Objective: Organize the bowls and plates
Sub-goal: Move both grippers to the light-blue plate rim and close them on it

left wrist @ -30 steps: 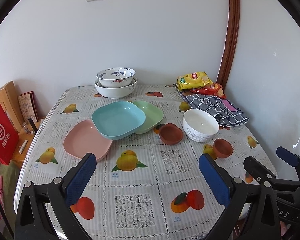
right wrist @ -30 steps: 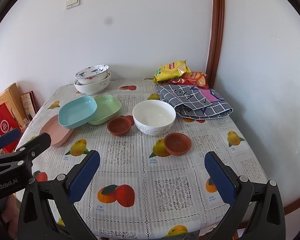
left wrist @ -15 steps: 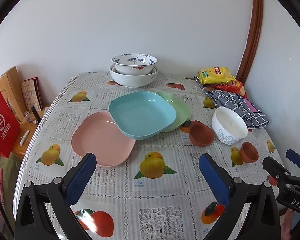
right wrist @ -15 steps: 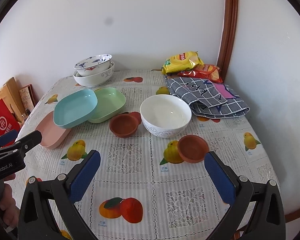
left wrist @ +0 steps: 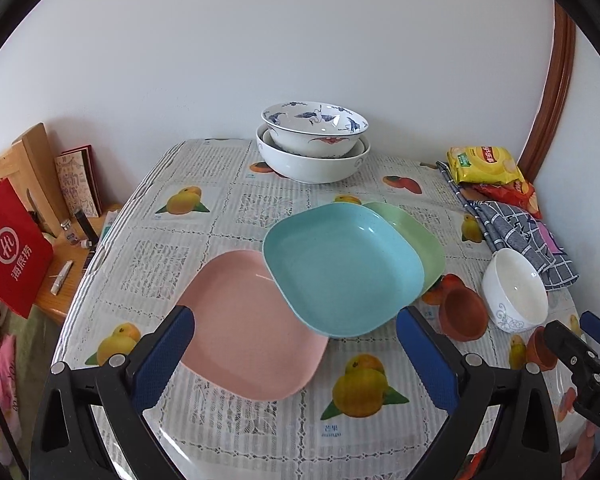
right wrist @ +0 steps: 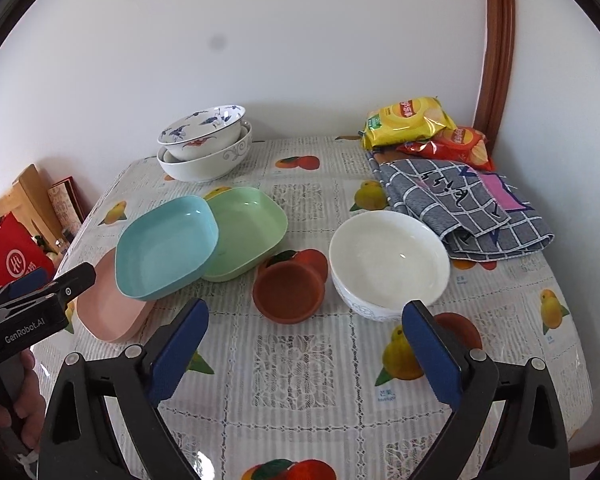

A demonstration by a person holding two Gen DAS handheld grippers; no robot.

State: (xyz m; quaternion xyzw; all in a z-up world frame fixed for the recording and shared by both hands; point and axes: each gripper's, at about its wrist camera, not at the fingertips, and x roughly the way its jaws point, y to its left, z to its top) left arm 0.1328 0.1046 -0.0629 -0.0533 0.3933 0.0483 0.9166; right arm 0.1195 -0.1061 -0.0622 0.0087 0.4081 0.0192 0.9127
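Note:
Three square plates overlap mid-table: a pink plate (left wrist: 244, 328) lowest, a blue plate (left wrist: 340, 268) resting on it and on a green plate (left wrist: 416, 236). My left gripper (left wrist: 296, 320) stands open just above the pink plate's near edge, touching nothing. Ahead of my right gripper (right wrist: 306, 310) sit a small brown bowl (right wrist: 288, 292) and a white bowl (right wrist: 388, 260). Its jaws are wide and closing, with nothing pressed between them. A second brown bowl (right wrist: 460, 330) is half hidden behind its right finger. Two patterned bowls (right wrist: 204, 148) are stacked at the back.
Snack bags (right wrist: 412, 122) and a checked cloth (right wrist: 460, 208) fill the back right corner. A red bag (left wrist: 8, 244) and a wooden side table (left wrist: 76, 264) stand off the left edge. The wall is close behind. A hand (right wrist: 24, 396) holds the left gripper.
Both grippers have moved forward and down toward the dishes. The plates loom larger in the left view, the brown and white bowls in the right view. The right jaws look slightly narrower.

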